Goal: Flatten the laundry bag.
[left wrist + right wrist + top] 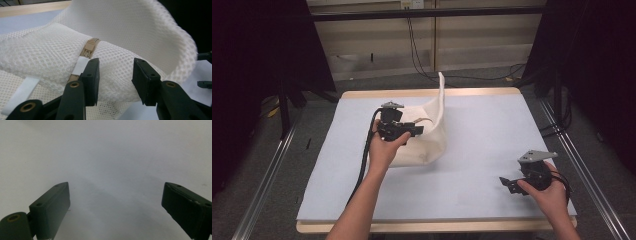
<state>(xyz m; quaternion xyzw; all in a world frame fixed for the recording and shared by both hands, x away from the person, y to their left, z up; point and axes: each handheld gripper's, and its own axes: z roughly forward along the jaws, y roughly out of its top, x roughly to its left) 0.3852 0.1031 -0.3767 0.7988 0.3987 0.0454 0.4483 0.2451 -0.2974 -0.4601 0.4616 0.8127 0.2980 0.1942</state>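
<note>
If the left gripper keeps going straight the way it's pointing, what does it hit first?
Most likely the folded roll of the white mesh fabric: the left gripper has its jaws open on either side of that fold, beside the tan buckle strap. Depth is unclear; it may already be touching.

Even overhead light falls on the pale blue table cover [492, 135], while the upper corners and side edges of the high view sink into near-black. In the left gripper view, the white mesh fabric [120, 30] is crisp and bright. The right gripper view is soft and hazy, with faint shadows at lower centre.
</note>
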